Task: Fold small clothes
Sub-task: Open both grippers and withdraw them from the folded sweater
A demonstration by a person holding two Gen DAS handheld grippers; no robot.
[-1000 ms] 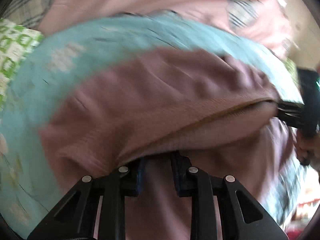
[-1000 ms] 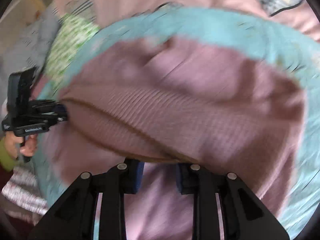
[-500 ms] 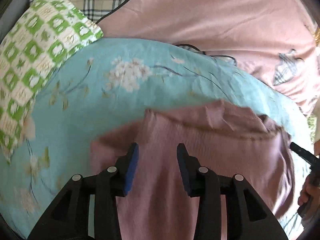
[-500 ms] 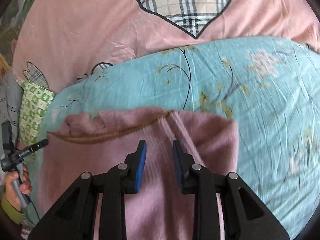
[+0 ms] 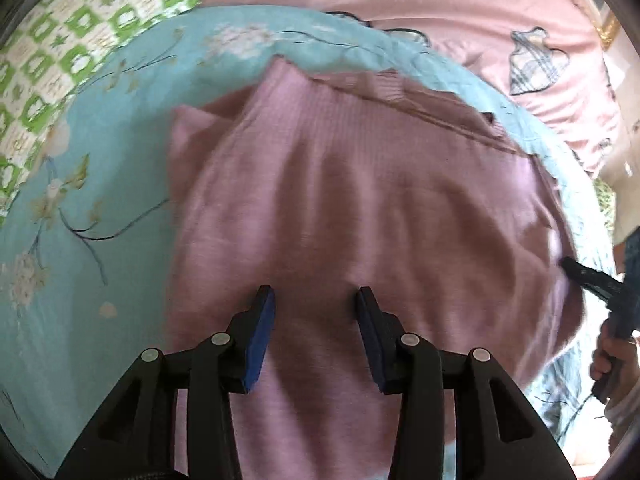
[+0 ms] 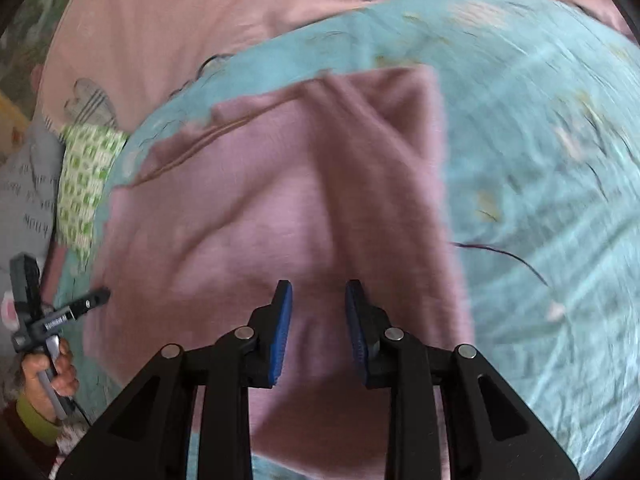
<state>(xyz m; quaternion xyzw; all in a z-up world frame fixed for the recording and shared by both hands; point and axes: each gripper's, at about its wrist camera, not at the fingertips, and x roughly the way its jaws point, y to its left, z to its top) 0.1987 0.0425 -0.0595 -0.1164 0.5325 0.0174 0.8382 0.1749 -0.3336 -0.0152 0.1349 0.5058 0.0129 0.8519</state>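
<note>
Both grippers had let go of the mauve garment (image 5: 360,184) since a second earlier. Left gripper (image 5: 316,320) hovered over it, jaws opening, pinching nothing; right gripper (image 6: 319,312) hovered part-open, empty. Garment lay spread on the turquoise floral sheet (image 6: 540,160); beyond the sheet, a pink quilt (image 5: 440,4).

A mauve garment (image 6: 280,200) lies rumpled on a light blue floral sheet (image 6: 540,180), a stitched band running across its far left part. The right gripper (image 6: 319,300) hangs over the garment's near part, its blue pads (image 6: 280,332) apart with nothing pinched between them. At the left edge a hand (image 6: 50,372) holds the left gripper (image 6: 98,298), its tip at the garment's left edge. Beyond lie a pink cover (image 6: 180,20) and a green checked cloth (image 6: 86,180).
</note>
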